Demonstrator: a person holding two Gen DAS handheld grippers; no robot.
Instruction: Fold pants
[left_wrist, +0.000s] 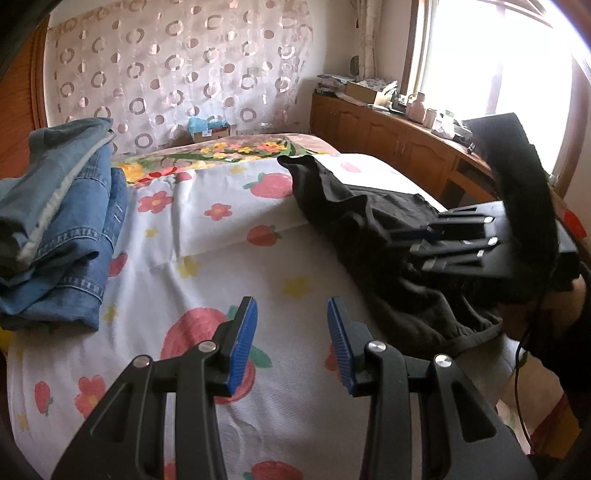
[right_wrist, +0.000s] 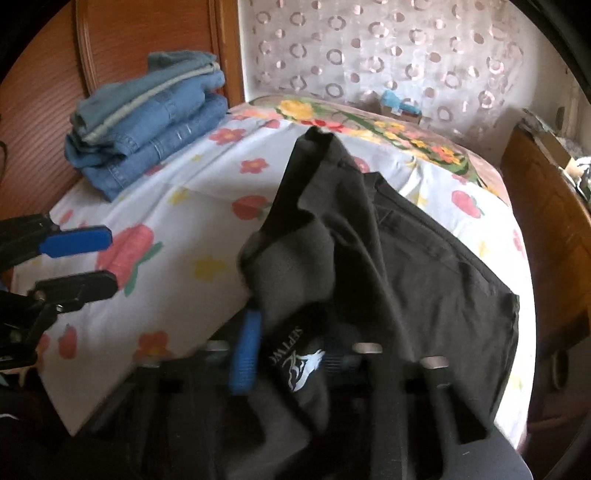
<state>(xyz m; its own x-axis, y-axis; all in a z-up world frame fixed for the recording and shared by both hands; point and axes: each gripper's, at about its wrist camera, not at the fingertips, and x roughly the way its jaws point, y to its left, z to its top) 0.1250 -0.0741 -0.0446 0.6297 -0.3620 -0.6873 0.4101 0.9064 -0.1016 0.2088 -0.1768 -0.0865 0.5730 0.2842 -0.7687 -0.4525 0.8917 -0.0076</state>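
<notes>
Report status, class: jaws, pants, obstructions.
Left gripper open, empty. Right gripper shut on black pants. Folded jeans stacked aside, nothing in the way.

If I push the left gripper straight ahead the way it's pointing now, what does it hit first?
Probably the bedsheet: the left gripper is open, holds nothing, and points over bare sheet. The jeans lie to its left and the black pants to its right. Depth is hard to judge.

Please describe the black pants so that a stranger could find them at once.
On the bed's flowered sheet, look toward the window side. The black pants lie crumpled there, gripped by the right gripper. Unlike the folded blue jeans stacked opposite, they are dark and unfolded.
</notes>
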